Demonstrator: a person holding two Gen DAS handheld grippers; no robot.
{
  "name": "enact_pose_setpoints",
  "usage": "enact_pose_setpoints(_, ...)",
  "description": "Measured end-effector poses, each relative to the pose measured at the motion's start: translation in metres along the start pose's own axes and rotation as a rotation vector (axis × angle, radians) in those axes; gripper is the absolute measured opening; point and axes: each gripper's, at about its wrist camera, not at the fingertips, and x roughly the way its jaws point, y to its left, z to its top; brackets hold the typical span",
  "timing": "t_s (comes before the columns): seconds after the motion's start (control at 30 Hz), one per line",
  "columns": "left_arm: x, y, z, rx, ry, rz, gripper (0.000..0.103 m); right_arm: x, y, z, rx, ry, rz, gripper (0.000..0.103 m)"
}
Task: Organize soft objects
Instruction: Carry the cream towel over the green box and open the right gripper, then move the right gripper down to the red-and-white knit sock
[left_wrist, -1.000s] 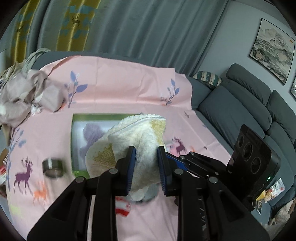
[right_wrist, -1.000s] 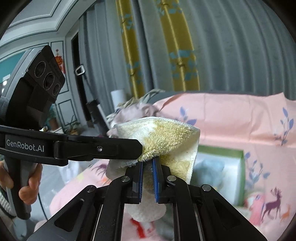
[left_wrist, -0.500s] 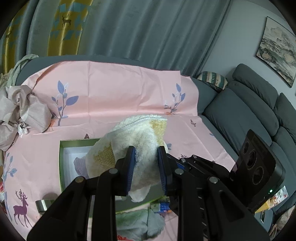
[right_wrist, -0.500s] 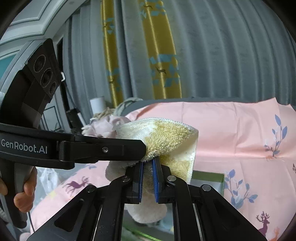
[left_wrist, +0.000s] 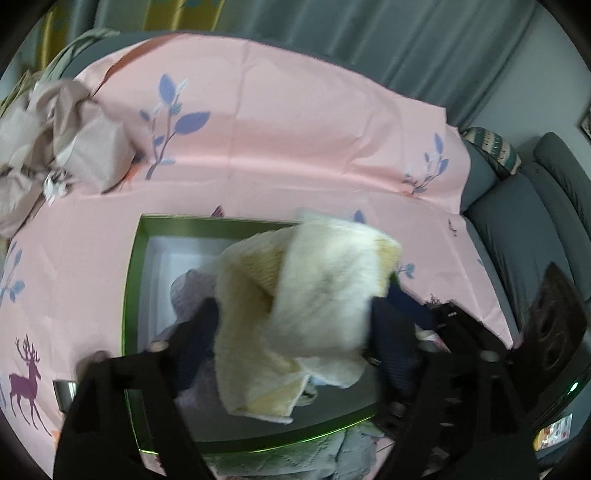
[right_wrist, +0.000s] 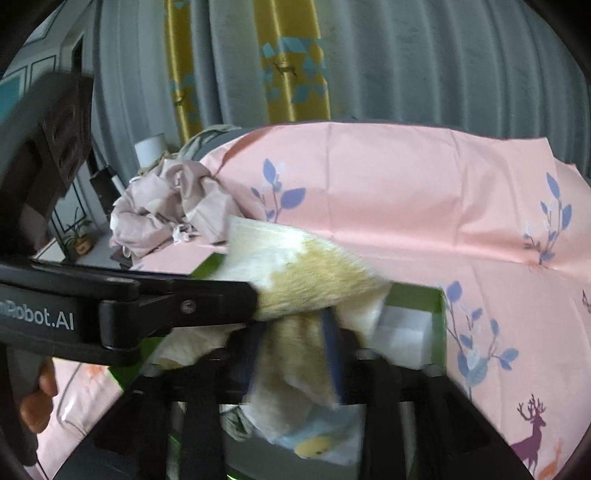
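Note:
A folded cream and yellow fluffy towel (left_wrist: 295, 306) hangs over the green-rimmed box (left_wrist: 130, 280) on the pink cloth. It also shows in the right wrist view (right_wrist: 306, 291). My left gripper (left_wrist: 291, 332) has its jaws spread wide, one each side of the towel. My right gripper (right_wrist: 291, 350) has its jaws parted around the towel's lower fold. Both views are blurred by motion. A lilac cloth (left_wrist: 188, 295) lies inside the box under the towel.
A crumpled beige garment (left_wrist: 55, 147) lies at the far left on the pink deer-print cloth (left_wrist: 295, 129). A grey sofa (left_wrist: 524, 236) stands to the right. A grey knitted cloth (left_wrist: 295, 458) lies by the box's near edge. A metal ring (left_wrist: 64, 391) sits left of the box.
Both grippers have opened from a tight pinch on the towel. The towel has dropped lower over the green box, and both grippers have tilted down toward it.

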Motion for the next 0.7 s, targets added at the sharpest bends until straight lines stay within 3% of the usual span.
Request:
enact_pose_setpoints(0.03, -0.002, 0.003, -0.001, -0.009, -0.001, 0.003, 0.093, -0.003, -0.003, -0.001, 0.009, 0.001, -0.007, 0.056)
enact_pose_setpoints(0.17, -0.01, 0.009, -0.01, -0.029, 0.018, 0.021, 0.102, -0.027, -0.018, -0.005, 0.045, -0.026, -0.018, 0.061)
enact_pose_setpoints(0.3, -0.02, 0.01, -0.025, -0.027, 0.036, 0.022, 0.102, -0.063, -0.031, -0.012, 0.075, -0.065, -0.03, 0.068)
enact_pose_setpoints(0.7, -0.059, 0.003, -0.084, 0.002, 0.014, 0.012, 0.102, -0.139, -0.038, -0.07, 0.12, -0.065, -0.07, 0.069)
